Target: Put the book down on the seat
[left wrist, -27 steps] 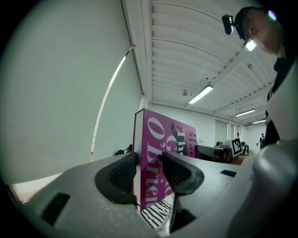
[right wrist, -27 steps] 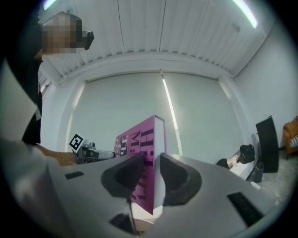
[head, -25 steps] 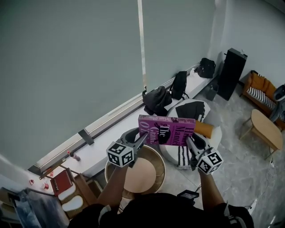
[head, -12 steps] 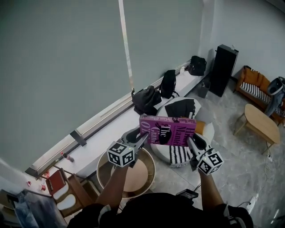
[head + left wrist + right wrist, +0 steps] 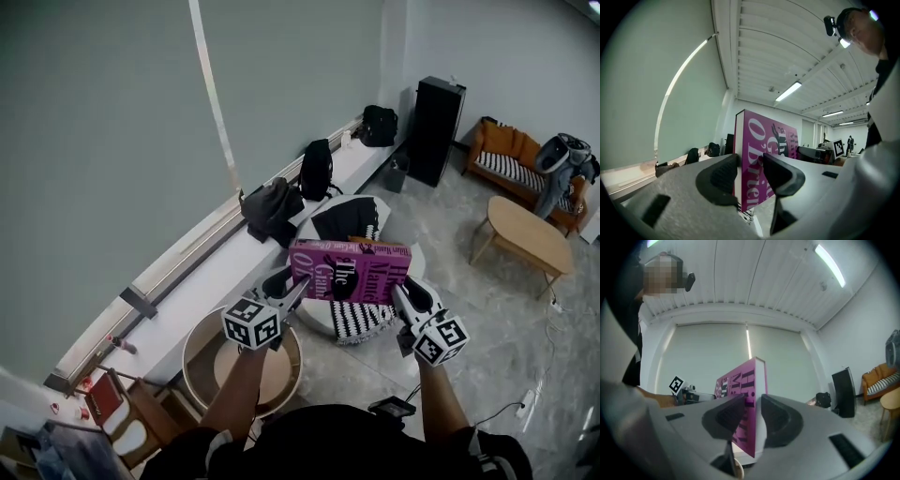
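A purple book (image 5: 350,272) with white and black lettering hangs in the air between both grippers, cover toward me. My left gripper (image 5: 298,291) is shut on its left end, and in the left gripper view the book (image 5: 757,154) stands clamped between the dark pads. On the right end my right gripper (image 5: 399,292) is shut too, and the right gripper view shows the pads pressing both sides of the book (image 5: 747,401). Below the book lies a round white seat (image 5: 405,258) bearing a black garment, an orange cushion and a striped cushion (image 5: 361,321).
A round wooden-topped stool (image 5: 281,361) stands below my left arm. Black bags (image 5: 270,206) sit on the long window ledge. A tall black speaker (image 5: 433,129), an oval wooden table (image 5: 523,234) and an orange sofa (image 5: 511,169) are at the right. A small red-topped stand (image 5: 103,398) is at lower left.
The book stays held by both grippers. The view has swung, so the seat, ledge and bags have shifted left and down beneath the book.
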### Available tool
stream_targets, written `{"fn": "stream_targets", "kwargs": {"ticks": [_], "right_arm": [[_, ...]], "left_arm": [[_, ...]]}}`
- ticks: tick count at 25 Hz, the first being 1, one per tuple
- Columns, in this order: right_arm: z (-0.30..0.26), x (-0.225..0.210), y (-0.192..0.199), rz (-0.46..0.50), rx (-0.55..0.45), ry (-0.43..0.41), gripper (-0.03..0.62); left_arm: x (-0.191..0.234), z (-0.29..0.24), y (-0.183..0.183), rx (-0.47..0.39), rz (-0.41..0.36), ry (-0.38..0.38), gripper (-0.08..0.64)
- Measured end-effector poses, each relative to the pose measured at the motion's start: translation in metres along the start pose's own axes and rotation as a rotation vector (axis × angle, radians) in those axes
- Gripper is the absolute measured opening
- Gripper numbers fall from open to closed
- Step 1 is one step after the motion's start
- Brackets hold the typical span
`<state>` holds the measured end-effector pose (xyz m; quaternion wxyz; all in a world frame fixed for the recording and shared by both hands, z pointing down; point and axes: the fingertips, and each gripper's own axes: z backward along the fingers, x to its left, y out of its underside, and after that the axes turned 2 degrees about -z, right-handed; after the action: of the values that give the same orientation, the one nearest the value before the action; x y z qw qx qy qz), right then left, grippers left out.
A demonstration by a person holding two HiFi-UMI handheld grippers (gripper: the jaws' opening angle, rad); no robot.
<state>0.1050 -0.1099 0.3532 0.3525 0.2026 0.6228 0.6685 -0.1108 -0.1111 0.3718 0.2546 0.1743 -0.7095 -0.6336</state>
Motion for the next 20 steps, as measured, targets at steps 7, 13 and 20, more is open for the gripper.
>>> {"fn": "stream_targets", "kwargs": {"ticks": [7, 13, 20], "right_arm": [[0.032, -0.037, -0.003, -0.008, -0.003, 0.054, 0.123], [0.056, -0.072, -0.01, -0.013, -0.009, 0.097, 0.123], [0.064, -0.093, -0.009, -0.013, -0.003, 0.139, 0.123]], "left_arm": [[-0.028, -0.043, 0.007, 0.03, -0.008, 0.053, 0.183], [-0.053, -0.082, 0.009, 0.042, -0.011, 0.09, 0.183], [-0.059, -0.107, 0.02, 0.065, 0.008, 0.125, 0.183]]}}
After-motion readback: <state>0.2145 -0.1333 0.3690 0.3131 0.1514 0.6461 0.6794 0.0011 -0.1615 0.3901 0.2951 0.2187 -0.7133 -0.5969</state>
